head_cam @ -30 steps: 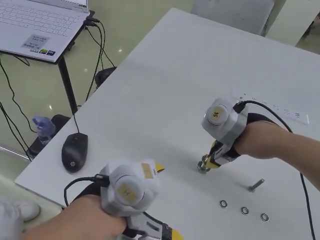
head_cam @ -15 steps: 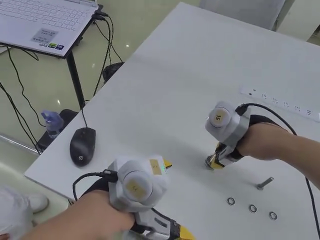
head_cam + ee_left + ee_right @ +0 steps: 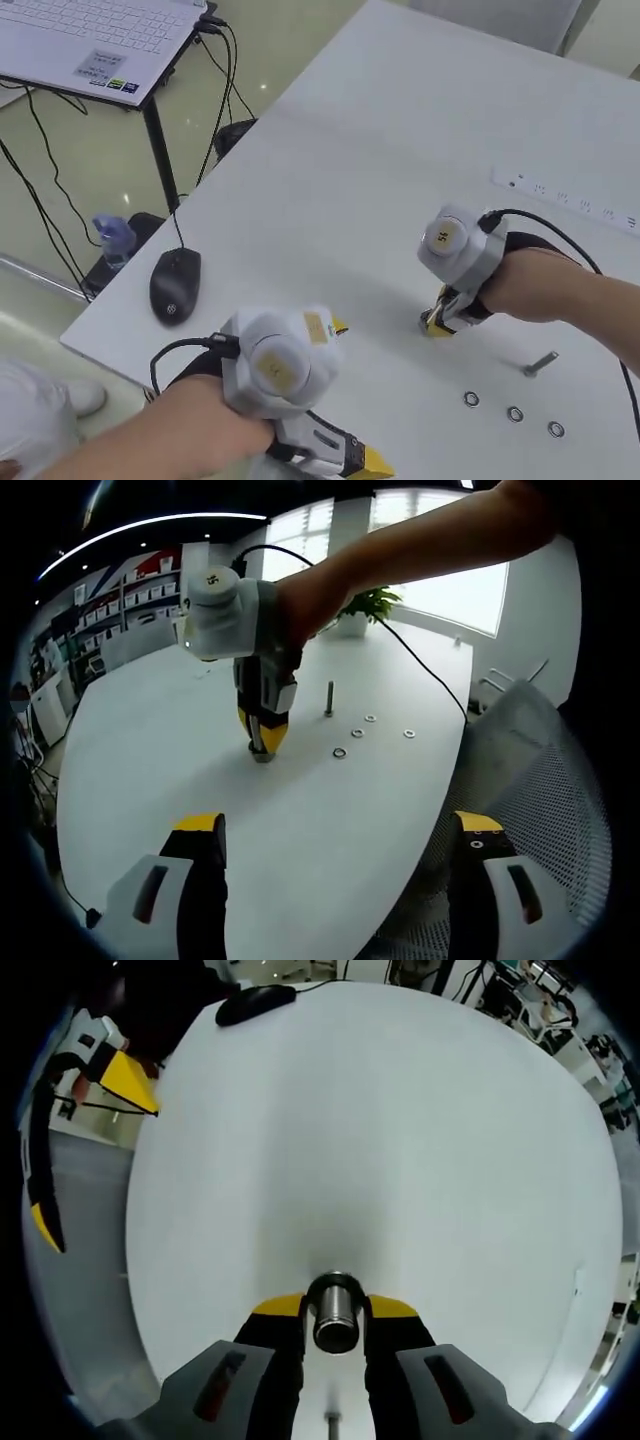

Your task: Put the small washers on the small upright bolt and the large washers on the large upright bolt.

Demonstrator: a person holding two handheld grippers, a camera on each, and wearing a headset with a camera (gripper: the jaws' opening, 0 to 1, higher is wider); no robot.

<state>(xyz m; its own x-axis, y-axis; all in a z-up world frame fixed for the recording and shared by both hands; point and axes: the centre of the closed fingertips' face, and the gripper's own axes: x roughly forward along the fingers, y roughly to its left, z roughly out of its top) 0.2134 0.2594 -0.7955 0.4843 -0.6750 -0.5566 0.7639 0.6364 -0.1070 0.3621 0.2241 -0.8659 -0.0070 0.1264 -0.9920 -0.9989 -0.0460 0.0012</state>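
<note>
In the head view, my right gripper (image 3: 437,325) still sits right of centre, no nearer the three small steel washers (image 3: 515,413) at lower right. In the left gripper view, my left gripper (image 3: 340,825) gapes wide and empty. In the right gripper view, the jaws stay clamped on the large steel bolt (image 3: 335,1312) at bottom centre.

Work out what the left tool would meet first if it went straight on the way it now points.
Probably the nearest washer, with the small bolt behind it; the right tool stands just beside that line. Height is unclear, so it might pass over.
</note>
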